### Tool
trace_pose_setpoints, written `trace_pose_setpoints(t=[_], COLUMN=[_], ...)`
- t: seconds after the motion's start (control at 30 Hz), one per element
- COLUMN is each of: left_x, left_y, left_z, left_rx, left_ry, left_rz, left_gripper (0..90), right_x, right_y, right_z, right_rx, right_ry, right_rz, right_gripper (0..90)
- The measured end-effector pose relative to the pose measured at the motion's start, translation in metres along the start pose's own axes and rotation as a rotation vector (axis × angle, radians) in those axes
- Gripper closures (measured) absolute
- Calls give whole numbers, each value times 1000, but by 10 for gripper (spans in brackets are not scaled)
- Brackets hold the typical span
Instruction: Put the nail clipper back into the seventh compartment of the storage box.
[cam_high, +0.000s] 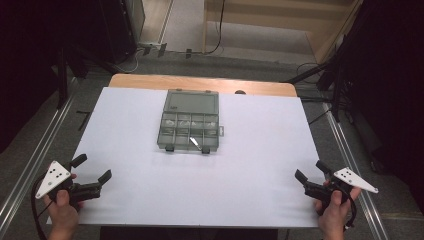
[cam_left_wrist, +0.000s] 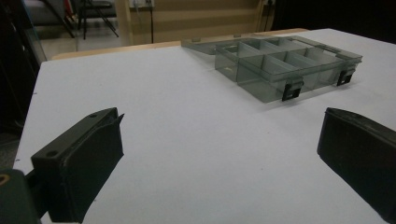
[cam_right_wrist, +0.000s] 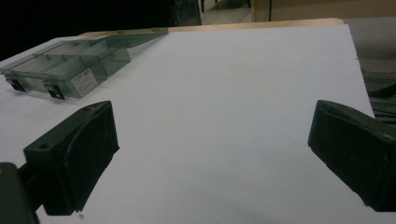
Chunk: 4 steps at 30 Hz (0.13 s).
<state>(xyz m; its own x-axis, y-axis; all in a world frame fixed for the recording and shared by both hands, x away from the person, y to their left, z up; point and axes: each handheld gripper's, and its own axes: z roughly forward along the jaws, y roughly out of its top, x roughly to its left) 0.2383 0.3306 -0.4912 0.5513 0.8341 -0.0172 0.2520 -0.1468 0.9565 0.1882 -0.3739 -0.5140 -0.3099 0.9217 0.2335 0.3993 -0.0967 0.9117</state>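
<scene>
While both grippers hover low over the near edge of a white table (cam_high: 150, 200), a clear plastic organizer box (cam_high: 190, 122) sits toward the table's far middle, lid open and laid back flat behind it. Its tray is split into small compartments, with two dark latches on the near wall. The left gripper (cam_high: 95, 167) is well short of the box and to its left, jaws spread wide, holding nothing. The right gripper (cam_high: 310, 170) is well short of the box on its right, likewise spread and holding nothing.
</scene>
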Motion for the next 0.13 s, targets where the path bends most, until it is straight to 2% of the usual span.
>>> trace_pose_setpoints(t=[0.13], left_x=[0], left_y=[0], left_z=[0], left_rx=[3], left_ry=[-4], left_rz=[0], left_gripper=[0], right_x=[0], right_y=[0], right_z=[0], right_rx=[3], right_ry=[-9], right_rz=[3], right_gripper=[9])
